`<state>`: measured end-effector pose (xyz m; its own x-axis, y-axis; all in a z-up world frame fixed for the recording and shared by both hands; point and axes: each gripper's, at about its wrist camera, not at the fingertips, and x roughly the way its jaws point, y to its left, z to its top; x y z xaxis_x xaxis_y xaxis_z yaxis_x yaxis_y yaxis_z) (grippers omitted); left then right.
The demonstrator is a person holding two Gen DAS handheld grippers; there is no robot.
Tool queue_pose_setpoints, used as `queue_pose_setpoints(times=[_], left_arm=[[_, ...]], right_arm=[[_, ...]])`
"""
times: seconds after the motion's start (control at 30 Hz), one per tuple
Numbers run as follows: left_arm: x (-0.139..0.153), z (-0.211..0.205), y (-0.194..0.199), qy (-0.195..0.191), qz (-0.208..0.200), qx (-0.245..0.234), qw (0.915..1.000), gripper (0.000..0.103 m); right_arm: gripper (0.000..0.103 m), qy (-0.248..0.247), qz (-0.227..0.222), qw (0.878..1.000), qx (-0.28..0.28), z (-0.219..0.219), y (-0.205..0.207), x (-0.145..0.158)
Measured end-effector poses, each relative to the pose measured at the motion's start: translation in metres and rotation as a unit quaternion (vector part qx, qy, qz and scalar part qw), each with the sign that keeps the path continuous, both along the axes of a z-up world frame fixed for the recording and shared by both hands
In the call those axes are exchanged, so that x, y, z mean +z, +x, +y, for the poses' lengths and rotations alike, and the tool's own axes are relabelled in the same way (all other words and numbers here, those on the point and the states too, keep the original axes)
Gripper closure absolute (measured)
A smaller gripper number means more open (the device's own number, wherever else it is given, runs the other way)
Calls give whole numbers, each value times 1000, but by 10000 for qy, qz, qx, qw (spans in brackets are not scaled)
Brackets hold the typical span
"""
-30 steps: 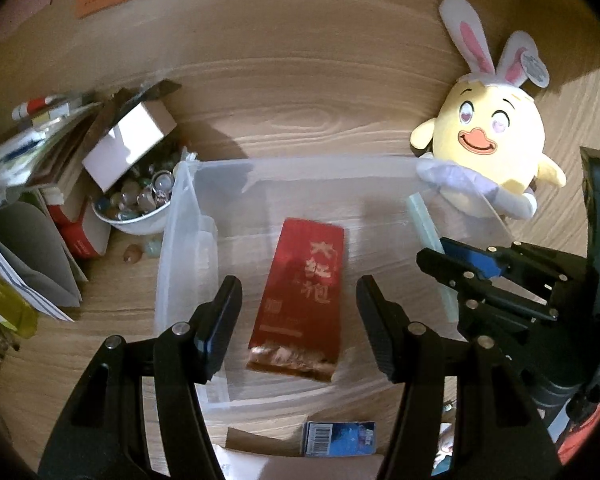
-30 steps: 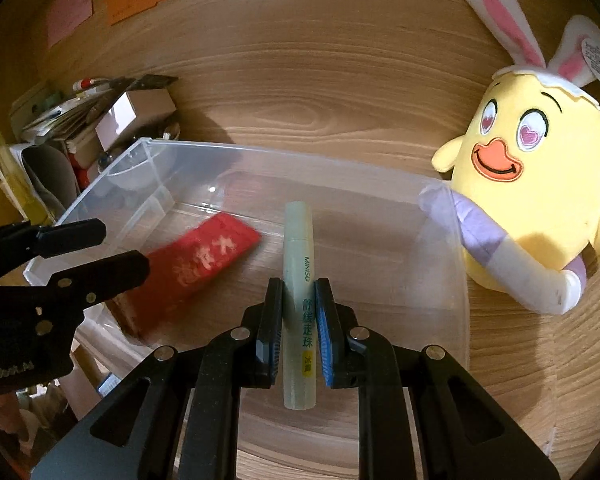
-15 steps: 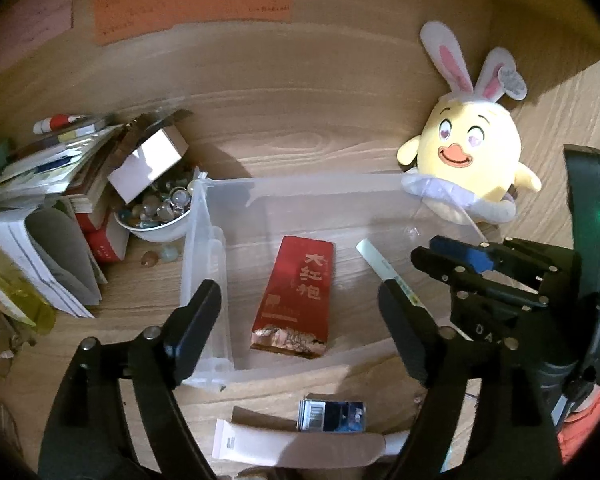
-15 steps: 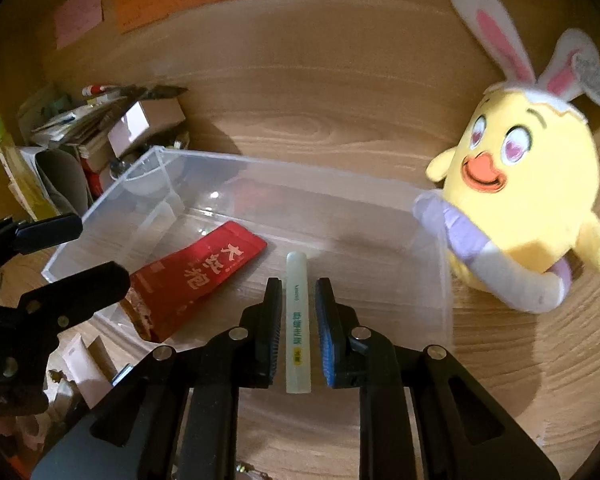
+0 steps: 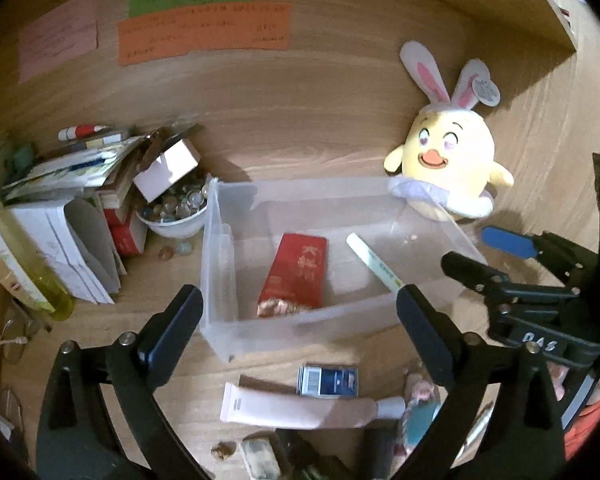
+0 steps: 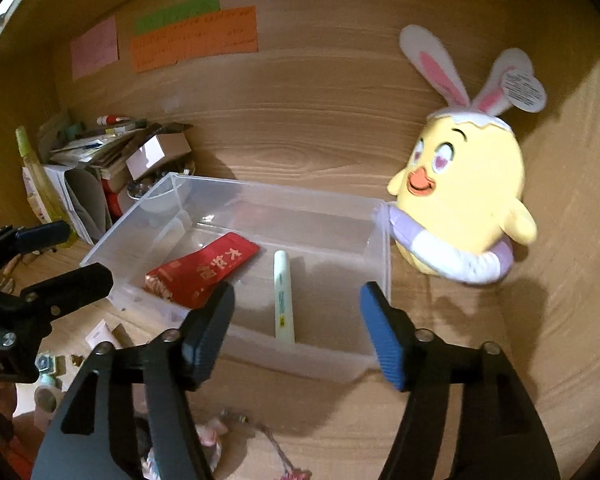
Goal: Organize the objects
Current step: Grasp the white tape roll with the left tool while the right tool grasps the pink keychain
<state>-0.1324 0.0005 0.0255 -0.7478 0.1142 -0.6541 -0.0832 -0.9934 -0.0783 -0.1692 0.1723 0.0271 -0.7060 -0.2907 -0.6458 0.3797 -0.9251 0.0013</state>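
The wooden desk (image 5: 320, 148) carries a clear plastic bin (image 5: 220, 264) ahead of both grippers, a plush chick (image 6: 460, 200) at its far-right corner (touching it), a pink tube (image 5: 292, 410) nearest the left gripper.

I am seeing a yellow bunny-eared plush (image 6: 462, 204) leaning against the wooden back wall (image 6: 320, 92); pink, green and orange paper notes (image 5: 204, 28) are sticking to that wall; a stack of books and papers (image 5: 72, 184) is sitting at far left.

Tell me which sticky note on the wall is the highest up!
The green note. It sits above the orange note, overlapping its top edge, while the pink note hangs lower, off to the left.
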Motion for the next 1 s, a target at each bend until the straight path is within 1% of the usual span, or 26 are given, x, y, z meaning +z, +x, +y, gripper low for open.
queue_pose_setpoints(times=[0.03,0.1,0.37,0.6,0.83,1.0], left_arm=[[-2,0,2,-13,-16,-4,10000,4],[-5,0,9,-54,-40,-16,10000,4],[-10,-9,43,-84,-12,26,10000,4],[-15,-22,73,-191,-18,113,9998,4],[-35,-34,96,-210,-277,164,9993,4],[-46,-40,111,-262,-391,243,9986,4]], right_arm=[[34,-15,-8,10000,-18,2,3,-1],[33,-40,-18,10000,-47,5,11,-2],[32,-25,27,9999,-147,14,45,-10],[32,-72,-122,9996,-248,23,63,-24],[32,-68,-315,9991,-272,29,74,-38],[32,-31,-481,9984,-281,33,80,-46]])
